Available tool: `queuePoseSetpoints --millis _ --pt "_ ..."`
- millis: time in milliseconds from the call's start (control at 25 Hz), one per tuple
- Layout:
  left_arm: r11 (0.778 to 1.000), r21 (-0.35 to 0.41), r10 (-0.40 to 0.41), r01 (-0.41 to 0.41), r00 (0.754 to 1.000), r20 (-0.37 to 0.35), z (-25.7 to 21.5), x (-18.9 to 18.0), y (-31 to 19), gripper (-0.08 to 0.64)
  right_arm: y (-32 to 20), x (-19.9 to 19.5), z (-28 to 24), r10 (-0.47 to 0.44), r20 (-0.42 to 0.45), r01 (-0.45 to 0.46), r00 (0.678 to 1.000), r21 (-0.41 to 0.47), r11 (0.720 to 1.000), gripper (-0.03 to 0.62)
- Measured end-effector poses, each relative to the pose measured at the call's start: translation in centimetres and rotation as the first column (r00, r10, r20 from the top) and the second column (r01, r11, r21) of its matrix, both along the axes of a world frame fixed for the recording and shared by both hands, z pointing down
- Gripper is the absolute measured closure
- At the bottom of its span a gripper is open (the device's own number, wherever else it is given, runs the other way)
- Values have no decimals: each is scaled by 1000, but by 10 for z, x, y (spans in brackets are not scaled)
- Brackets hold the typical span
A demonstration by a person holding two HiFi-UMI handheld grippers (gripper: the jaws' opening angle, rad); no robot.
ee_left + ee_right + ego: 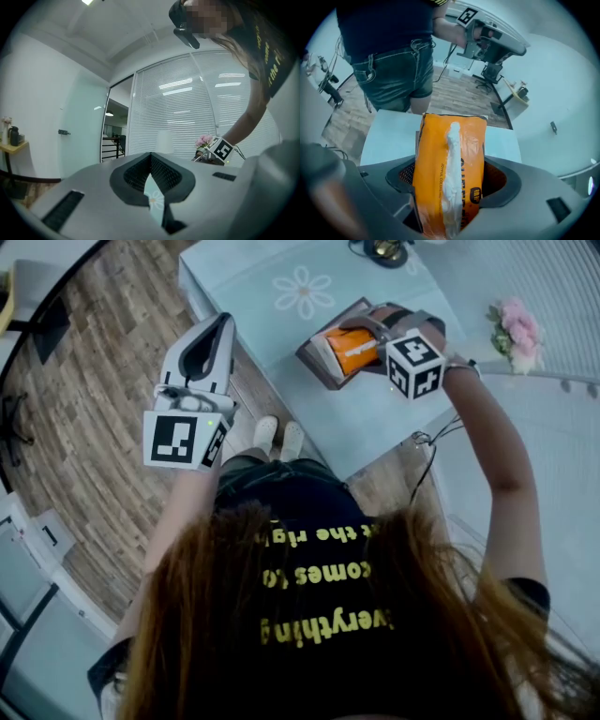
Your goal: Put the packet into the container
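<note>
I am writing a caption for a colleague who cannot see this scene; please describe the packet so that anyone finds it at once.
Find the pale blue table with a printed daisy; beside the daisy is a brown container. The packet is within its outline, clamped in the right gripper: the only bright orange thing there, with a white seam.

The packet (pixel 449 159) is glossy orange plastic film with a crinkled white seam. The right tongs (pixel 452 180) are matt grey plastic with dark ribbed pads (pixel 405 173). Beside the smooth pale table (pixel 281 277), the floor (pixel 103 362) is grained wood planks.
</note>
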State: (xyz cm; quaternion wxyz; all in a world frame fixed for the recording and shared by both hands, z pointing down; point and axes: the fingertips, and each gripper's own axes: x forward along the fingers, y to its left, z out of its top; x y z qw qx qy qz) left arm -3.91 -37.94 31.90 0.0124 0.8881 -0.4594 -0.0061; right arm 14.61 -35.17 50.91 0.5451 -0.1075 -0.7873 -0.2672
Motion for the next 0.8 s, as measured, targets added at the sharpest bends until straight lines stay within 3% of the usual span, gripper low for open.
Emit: queuePoseSetpoints --millis 160,360,800 --pt "1000 -4 -11 11 1000 4 1 -4 3 558 -1 8 7 -106 -84 109 991 27 994 230" --pt "999 -17 -46 46 999 29 4 -11 6 558 6 9 19 -181 -106 182 978 -2 983 230" --pt "998 -35 -41 42 999 36 12 -6 13 558 10 11 41 -188 -133 167 973 -154 974 225"
